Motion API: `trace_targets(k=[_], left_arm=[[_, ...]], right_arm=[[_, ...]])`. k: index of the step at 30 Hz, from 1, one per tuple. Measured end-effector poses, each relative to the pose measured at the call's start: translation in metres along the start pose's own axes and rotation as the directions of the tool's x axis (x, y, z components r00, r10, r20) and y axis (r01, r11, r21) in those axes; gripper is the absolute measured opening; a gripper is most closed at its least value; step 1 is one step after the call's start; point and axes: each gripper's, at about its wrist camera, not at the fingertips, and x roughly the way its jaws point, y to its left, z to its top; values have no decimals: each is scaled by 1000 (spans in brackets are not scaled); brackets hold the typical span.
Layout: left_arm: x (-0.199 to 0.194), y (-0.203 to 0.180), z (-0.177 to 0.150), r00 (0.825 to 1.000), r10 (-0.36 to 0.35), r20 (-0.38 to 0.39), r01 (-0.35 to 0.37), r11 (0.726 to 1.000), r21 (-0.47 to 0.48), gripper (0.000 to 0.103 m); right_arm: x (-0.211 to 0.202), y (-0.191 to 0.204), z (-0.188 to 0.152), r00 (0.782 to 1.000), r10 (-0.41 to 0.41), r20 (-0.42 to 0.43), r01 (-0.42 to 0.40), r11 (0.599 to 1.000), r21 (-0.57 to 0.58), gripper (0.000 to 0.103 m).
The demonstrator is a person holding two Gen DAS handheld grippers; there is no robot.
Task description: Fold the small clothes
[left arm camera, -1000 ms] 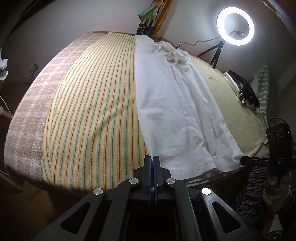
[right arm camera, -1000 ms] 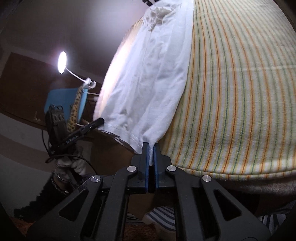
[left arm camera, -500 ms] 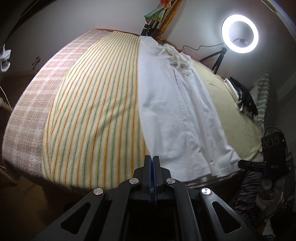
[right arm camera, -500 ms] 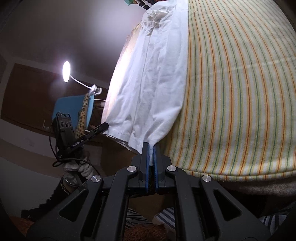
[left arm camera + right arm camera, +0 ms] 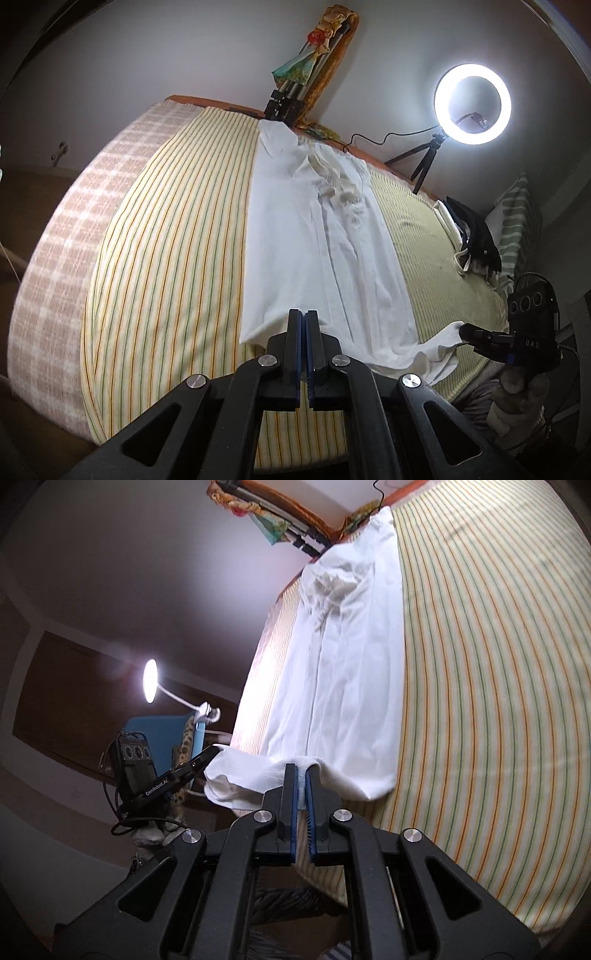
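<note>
White garment (image 5: pixel 325 251) on yellow, orange-and-green-striped bedspread (image 5: pixel 173 258)

Two black two-finger tools, matte plastic, each with triangular cut-outs in the linkage arms. Left gripper (image 5: pixel 304 317): narrow flat fingers lined with blue pads, four round silver screws across the linkage. Right gripper (image 5: pixel 301 775): same build, blue ribbed pads, four silver screws. Seen from across, left gripper (image 5: pixel 212 755) carrying a boxy black camera block with three round lenses, white lettering "GenRobot.AI" along the side, thin black cable looping beneath. Right gripper (image 5: pixel 467 331) likewise boxed, three lens rings, pale letters "DAS", blue edge showing. Pale glove on right hand (image 5: pixel 517 402).
</note>
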Motion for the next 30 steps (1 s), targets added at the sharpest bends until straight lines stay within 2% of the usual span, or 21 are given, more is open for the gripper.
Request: trace_targets(k=[8,13,18,23,25,28,30], left_arm=[[46,11,52,999,35,15,-34,999,-14,0],[79,21,69,998,69,-3,-69,998,-15,0],[97,30,75,995,95,-18,-96,995,-10,0],[104,41,77,992,127,-8,-127,992,-18,0],[99,44,80,988,154,18,-154,988,-13,16],[84,43,79,989,142,46,-142,990,2,18],[74,36,73,990,129,55,-131,991,39,18]], right_arm=[[16,-8,56,995,-68,67,67,998,15,5],[30,-24,83,991,-104,85,101,994,40,5],[44,-44,93,992,-112,64,107,991,78,5],[48,-49,98,993,-107,52,103,993,61,6],[45,-44,100,989,-130,67,128,991,45,7],[36,-30,97,979,-176,100,179,983,-28,10],[29,-20,90,983,-155,102,162,985,-64,10]])
